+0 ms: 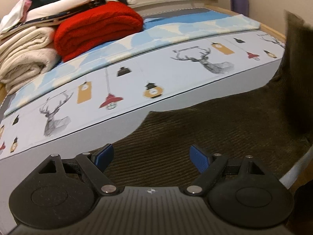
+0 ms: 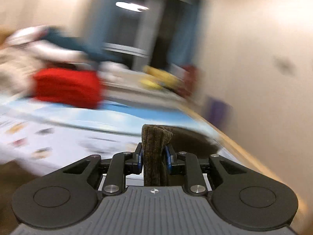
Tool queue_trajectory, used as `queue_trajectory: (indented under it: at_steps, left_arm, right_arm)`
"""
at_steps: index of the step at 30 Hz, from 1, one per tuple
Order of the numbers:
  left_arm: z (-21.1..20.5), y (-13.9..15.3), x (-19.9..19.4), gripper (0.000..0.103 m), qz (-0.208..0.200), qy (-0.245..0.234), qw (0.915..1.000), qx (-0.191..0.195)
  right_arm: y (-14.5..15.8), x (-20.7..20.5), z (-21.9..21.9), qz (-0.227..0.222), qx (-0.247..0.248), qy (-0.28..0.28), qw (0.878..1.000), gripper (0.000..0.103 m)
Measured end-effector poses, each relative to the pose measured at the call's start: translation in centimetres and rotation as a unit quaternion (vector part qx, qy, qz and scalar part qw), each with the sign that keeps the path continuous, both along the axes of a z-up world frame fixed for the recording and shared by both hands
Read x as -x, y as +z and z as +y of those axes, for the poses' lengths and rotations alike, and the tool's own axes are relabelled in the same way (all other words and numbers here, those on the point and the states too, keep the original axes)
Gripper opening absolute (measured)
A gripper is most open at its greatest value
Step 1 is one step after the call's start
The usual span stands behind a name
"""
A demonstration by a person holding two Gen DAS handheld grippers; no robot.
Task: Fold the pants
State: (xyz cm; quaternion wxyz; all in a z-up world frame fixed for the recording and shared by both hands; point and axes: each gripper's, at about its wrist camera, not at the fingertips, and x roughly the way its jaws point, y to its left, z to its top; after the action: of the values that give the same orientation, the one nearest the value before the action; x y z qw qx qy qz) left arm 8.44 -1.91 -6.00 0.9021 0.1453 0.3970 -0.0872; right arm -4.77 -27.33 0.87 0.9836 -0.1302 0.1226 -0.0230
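your right gripper [image 2: 154,157] clamps a bunched fold of the dark brown corduroy pants [image 1: 195,129], lifting it for a fold. the rest lies at the near edge of the deer-print bed sheet [image 1: 137,74]. your left gripper [image 1: 151,156] hovers above, jaws apart.

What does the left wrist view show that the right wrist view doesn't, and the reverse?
Left wrist only: the left gripper open over the brown pants spread on the bed, deer print sharp. Right wrist only: the right gripper shut on a bunched piece of the pants, view blurred, with a ceiling light. Both: pants, bed, red blanket.
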Motion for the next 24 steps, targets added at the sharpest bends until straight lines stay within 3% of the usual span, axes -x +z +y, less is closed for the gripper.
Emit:
queue_trajectory:
  at_steps: [1, 3, 6, 8, 9, 11, 13, 15, 17, 19, 21, 22, 23, 24]
  left_arm:
    - [0.6, 0.0, 0.0, 0.089, 0.001, 0.008, 1.0, 0.002]
    - [2.0, 0.1, -0.1, 0.089, 0.007, 0.026, 0.9996, 0.011]
    - [3.9, 0.4, 0.0, 0.089, 0.014, 0.048, 0.9984, 0.026]
    - [4.9, 0.6, 0.1, 0.089, 0.014, 0.059, 0.9976, 0.034]
    - [5.5, 0.7, 0.2, 0.089, 0.014, 0.064, 0.9972, 0.037]
    - [6.4, 1.0, 0.4, 0.089, 0.011, 0.069, 0.9967, 0.042]
    - [7.2, 1.0, 0.7, 0.089, 0.011, 0.073, 0.9965, 0.04]
    - [7.9, 1.0, 0.9, 0.089, 0.012, 0.077, 0.9962, 0.038]
    - [8.6, 0.9, 1.1, 0.089, 0.014, 0.083, 0.9957, 0.038]
    - [9.3, 0.8, 1.2, 0.089, 0.017, 0.09, 0.995, 0.039]
    - [9.8, 0.9, 1.3, 0.089, 0.018, 0.096, 0.9943, 0.042]
    - [10.0, 0.9, 1.3, 0.089, 0.018, 0.098, 0.994, 0.044]
    - [10.1, 1.0, 1.4, 0.089, 0.018, 0.1, 0.9938, 0.045]
    - [10.2, 1.0, 1.4, 0.089, 0.018, 0.101, 0.9937, 0.046]
  right_arm:
    - [-1.1, 0.3, 3.1, 0.012, 0.024, 0.047, 0.999, 0.024]
    - [-4.2, 0.8, 9.1, 0.068, 0.069, 0.152, 0.984, 0.027]
    - [-9.0, 1.5, 14.4, 0.185, 0.104, 0.271, 0.939, 0.031]
    - [-10.2, 2.0, 15.7, 0.214, 0.117, 0.308, 0.92, 0.031]
    - [-10.1, 2.2, 15.9, 0.21, 0.116, 0.314, 0.919, 0.033]
    - [-9.3, 1.9, 15.4, 0.198, 0.099, 0.307, 0.926, 0.051]
    - [-8.8, 0.8, 14.8, 0.193, 0.079, 0.279, 0.937, 0.059]
    - [-9.0, -0.5, 14.3, 0.212, 0.062, 0.25, 0.943, 0.059]
    - [-10.0, -1.9, 13.9, 0.246, 0.044, 0.241, 0.938, 0.06]
    - [-11.1, -2.4, 14.6, 0.283, 0.036, 0.253, 0.925, 0.06]
    - [-11.7, -1.5, 14.9, 0.299, 0.043, 0.267, 0.915, 0.055]
    - [-11.7, -1.4, 14.9, 0.298, 0.046, 0.275, 0.913, 0.045]
    - [-11.4, -1.1, 15.1, 0.301, 0.041, 0.282, 0.91, 0.02]
    - [-10.8, -1.1, 14.8, 0.302, 0.026, 0.288, 0.908, 0.018]
